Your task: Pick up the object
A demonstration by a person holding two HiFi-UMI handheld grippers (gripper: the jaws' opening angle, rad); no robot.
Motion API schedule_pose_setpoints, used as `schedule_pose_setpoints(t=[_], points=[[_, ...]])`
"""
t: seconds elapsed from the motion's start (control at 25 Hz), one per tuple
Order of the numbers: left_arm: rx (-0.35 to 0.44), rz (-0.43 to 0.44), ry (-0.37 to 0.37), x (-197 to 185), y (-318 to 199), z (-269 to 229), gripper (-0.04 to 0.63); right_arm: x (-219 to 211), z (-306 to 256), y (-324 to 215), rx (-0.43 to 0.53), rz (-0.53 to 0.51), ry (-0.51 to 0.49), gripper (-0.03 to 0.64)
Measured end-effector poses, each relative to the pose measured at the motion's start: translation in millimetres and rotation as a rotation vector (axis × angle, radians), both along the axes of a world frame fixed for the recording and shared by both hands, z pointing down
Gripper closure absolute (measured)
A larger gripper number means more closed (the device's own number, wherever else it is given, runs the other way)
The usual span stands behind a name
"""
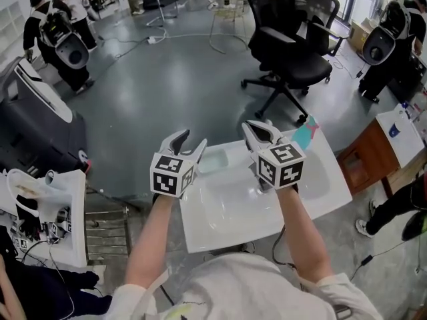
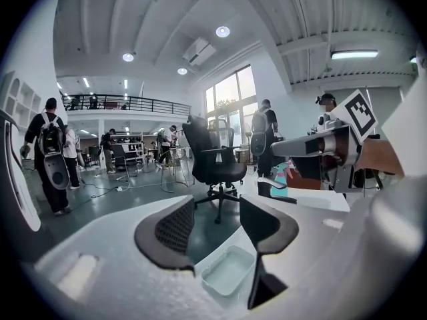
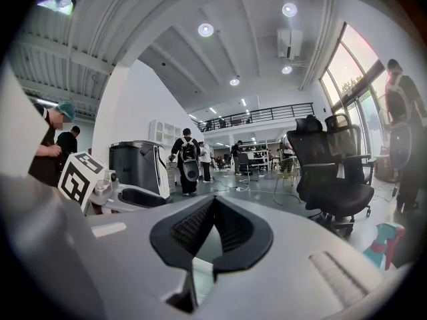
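1. We see the left tool (image 1: 189, 141) (image 2: 217, 225) open and empty; the right tool (image 1: 263, 131) (image 3: 213, 209) is closed on nothing.
2. The tray (image 1: 213, 160) (image 2: 228, 270), likely our object, sits on the counter (image 1: 227, 212) below the left tool.
3. We'd lower straight, straddle one tray wall, then close gently, since it looks thin.

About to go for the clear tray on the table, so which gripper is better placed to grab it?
Left. The left gripper has its jaws apart with the clear tray just ahead of them; the right gripper has its jaws together and sits farther from it.
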State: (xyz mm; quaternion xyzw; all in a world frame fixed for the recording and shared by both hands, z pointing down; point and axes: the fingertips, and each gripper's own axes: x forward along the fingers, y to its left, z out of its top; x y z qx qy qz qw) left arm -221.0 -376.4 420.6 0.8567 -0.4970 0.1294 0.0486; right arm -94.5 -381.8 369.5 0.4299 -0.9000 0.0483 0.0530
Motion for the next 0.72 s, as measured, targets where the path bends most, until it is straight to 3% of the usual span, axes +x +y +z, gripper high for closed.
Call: schedule_pose_setpoints(t=[0.28,0.72], points=[[-0.025,0.068,-0.049,18.9,0.1,14.4,0.376,9.3,5.5,-1.8,-0.011,-0.013,-0.004,0.614],[-0.127,0.256,-0.243,39.4,3.4,59.2,0.376,10.9,15.8,2.3,-0.033,-0.02,0.009,0.614]])
